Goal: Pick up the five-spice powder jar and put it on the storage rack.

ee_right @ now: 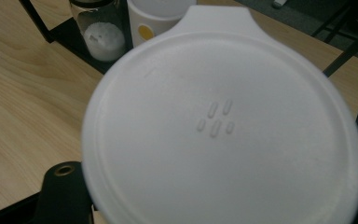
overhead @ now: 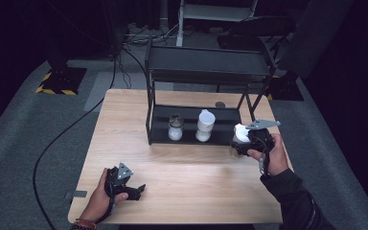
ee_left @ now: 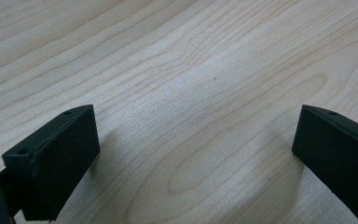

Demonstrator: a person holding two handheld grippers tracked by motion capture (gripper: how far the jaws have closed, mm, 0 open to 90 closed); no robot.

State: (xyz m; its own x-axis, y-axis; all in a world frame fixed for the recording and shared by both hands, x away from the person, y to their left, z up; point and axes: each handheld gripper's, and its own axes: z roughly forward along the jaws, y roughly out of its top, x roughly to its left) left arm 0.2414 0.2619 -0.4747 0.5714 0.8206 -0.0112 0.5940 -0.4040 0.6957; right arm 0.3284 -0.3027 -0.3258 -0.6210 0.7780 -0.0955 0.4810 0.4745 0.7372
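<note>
My right gripper [overhead: 243, 145] is shut on a clear jar with a white lid [overhead: 240, 133], held at the table's right side, just right of the black rack's [overhead: 196, 139] lower shelf. In the right gripper view that white lid [ee_right: 223, 126] sits close up between my jaws. On the shelf stand a glass jar with white powder [overhead: 175, 127] and a white container with a yellow dot [overhead: 204, 125]; both also appear as the glass jar [ee_right: 103, 32] and the white container [ee_right: 151, 21]. My left gripper [overhead: 139, 189] rests open near the front left of the table, over bare wood [ee_left: 191, 93].
The black two-level rack stands at the table's back middle, its top shelf [overhead: 206, 62] bare. A small round object [overhead: 220, 104] lies behind the rack. Cables [overhead: 57, 143] run over the grey floor at the left. A chair [overhead: 258, 28] stands beyond the table.
</note>
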